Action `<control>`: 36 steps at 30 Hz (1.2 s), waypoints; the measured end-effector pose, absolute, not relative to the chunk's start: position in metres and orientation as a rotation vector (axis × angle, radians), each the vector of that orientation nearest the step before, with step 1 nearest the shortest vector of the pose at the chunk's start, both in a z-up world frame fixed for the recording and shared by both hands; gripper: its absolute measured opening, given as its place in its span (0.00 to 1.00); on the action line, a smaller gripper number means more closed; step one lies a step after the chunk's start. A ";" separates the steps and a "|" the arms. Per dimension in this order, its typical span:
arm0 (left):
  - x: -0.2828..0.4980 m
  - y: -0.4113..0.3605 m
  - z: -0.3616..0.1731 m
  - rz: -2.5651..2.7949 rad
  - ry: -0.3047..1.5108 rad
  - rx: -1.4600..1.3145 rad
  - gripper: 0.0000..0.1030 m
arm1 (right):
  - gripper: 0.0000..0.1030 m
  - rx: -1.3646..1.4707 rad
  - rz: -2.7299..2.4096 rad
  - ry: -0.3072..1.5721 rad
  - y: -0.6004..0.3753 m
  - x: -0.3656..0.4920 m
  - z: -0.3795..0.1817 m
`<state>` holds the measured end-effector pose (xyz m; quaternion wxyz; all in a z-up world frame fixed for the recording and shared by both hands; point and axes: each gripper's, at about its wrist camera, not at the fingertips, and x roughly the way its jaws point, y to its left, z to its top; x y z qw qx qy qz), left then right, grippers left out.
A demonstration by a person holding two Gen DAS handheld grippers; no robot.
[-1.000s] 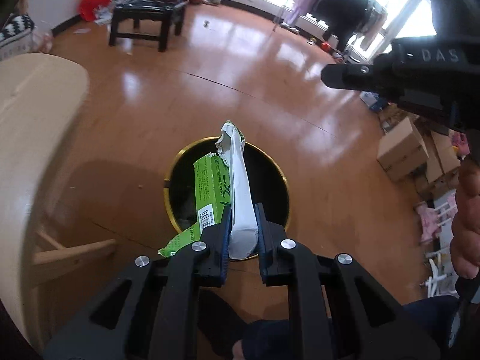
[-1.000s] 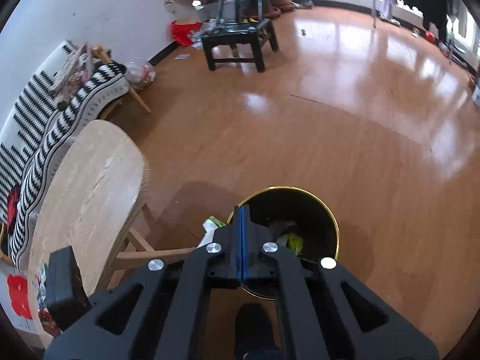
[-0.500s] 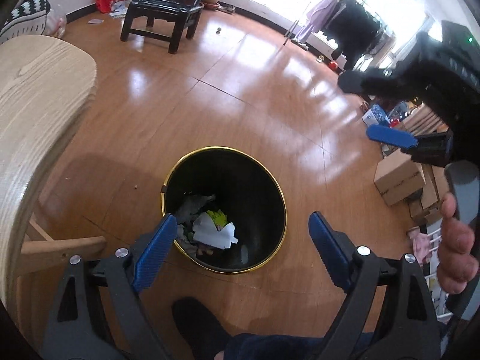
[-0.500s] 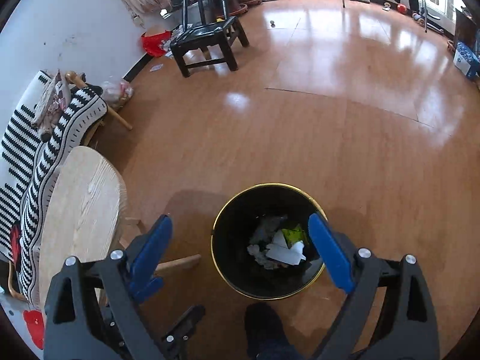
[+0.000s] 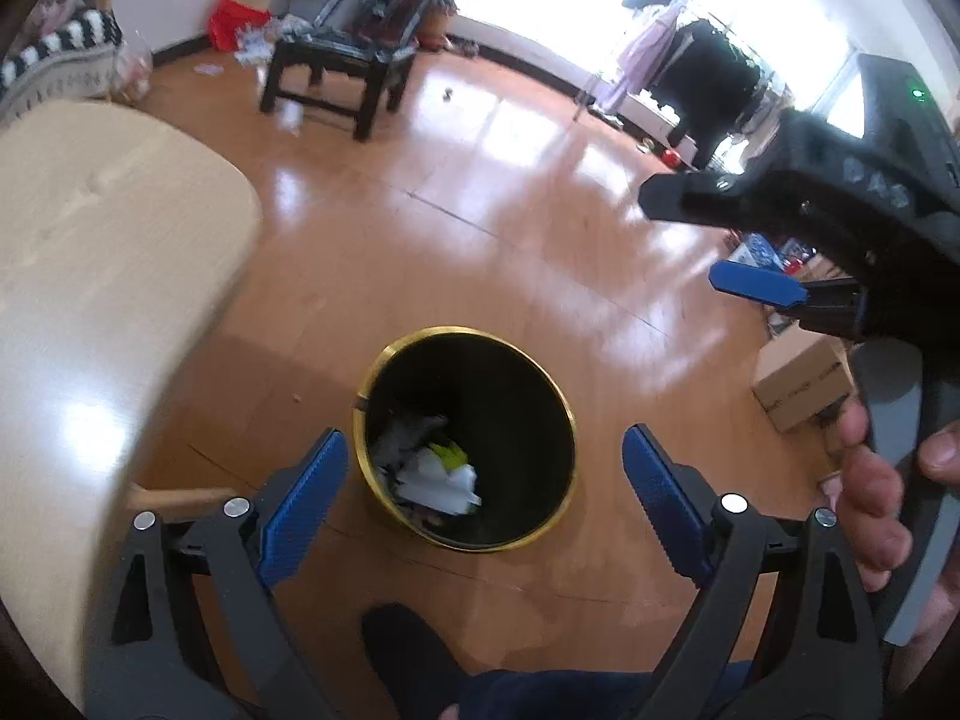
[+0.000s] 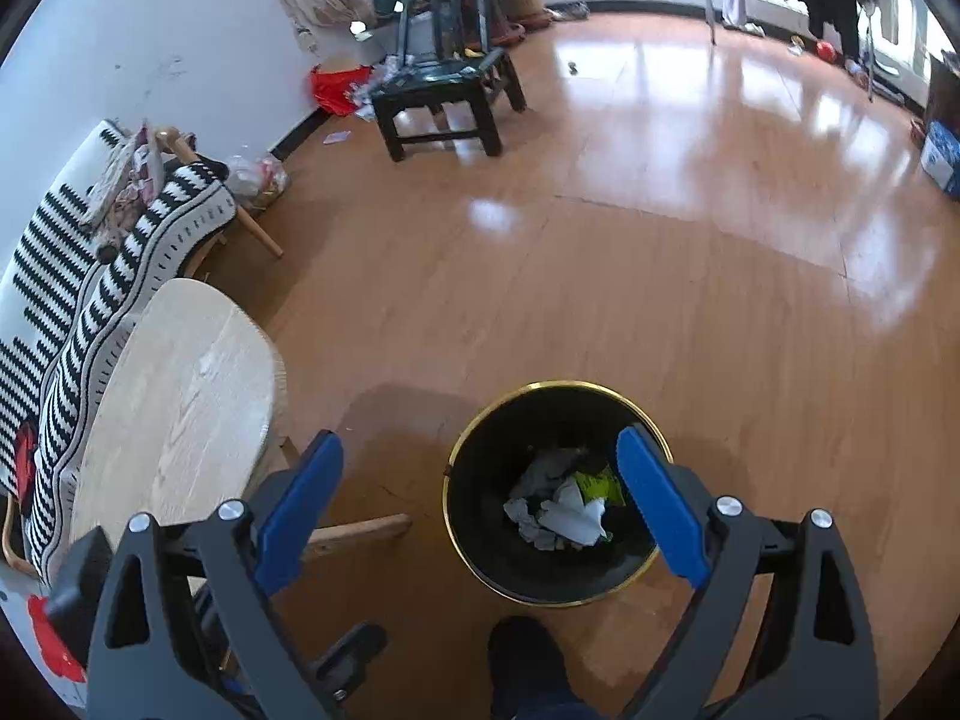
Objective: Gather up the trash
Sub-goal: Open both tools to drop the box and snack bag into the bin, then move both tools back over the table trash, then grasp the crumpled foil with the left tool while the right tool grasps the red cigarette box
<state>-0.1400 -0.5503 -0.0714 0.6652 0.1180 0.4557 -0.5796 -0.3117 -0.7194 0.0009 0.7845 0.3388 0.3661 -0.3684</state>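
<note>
A black trash bin with a gold rim [image 5: 558, 396] stands on the wooden floor; it also shows in the right wrist view [image 6: 462, 450]. White and green crumpled trash [image 5: 441, 474] lies inside it, also seen from the right wrist [image 6: 567, 504]. My left gripper [image 5: 480, 498] is open and empty above the bin. My right gripper [image 6: 480, 504] is open and empty, above and left of the bin; it also appears at the right in the left wrist view [image 5: 756, 288].
A light wooden table [image 5: 90, 276] stands left of the bin, also in the right wrist view [image 6: 180, 396]. A dark stool [image 6: 444, 102] is farther back. Cardboard boxes [image 5: 804, 378] sit at the right. My foot [image 6: 522, 660] is just before the bin.
One second ago my left gripper held a white and green wrapper over the bin and the right was shut. Both have opened; the wrapper now lies in the bin. Both grippers rose slightly.
</note>
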 end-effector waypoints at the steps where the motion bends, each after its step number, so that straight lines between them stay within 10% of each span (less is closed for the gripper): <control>1: -0.137 -0.544 -0.065 -1.298 1.014 0.263 0.87 | 0.87 0.709 -0.787 0.782 -0.714 -0.304 0.005; 20: -0.002 -0.188 0.048 -0.679 0.757 0.217 0.91 | 0.93 0.413 -0.191 0.730 -0.489 -0.085 0.065; 28: 0.022 0.025 0.028 -0.398 0.781 0.069 0.94 | 0.93 0.138 0.122 0.866 -0.316 -0.051 0.034; 36: 0.025 0.057 0.004 -0.367 0.770 0.218 0.94 | 0.93 -0.020 0.371 0.969 -0.189 -0.062 -0.018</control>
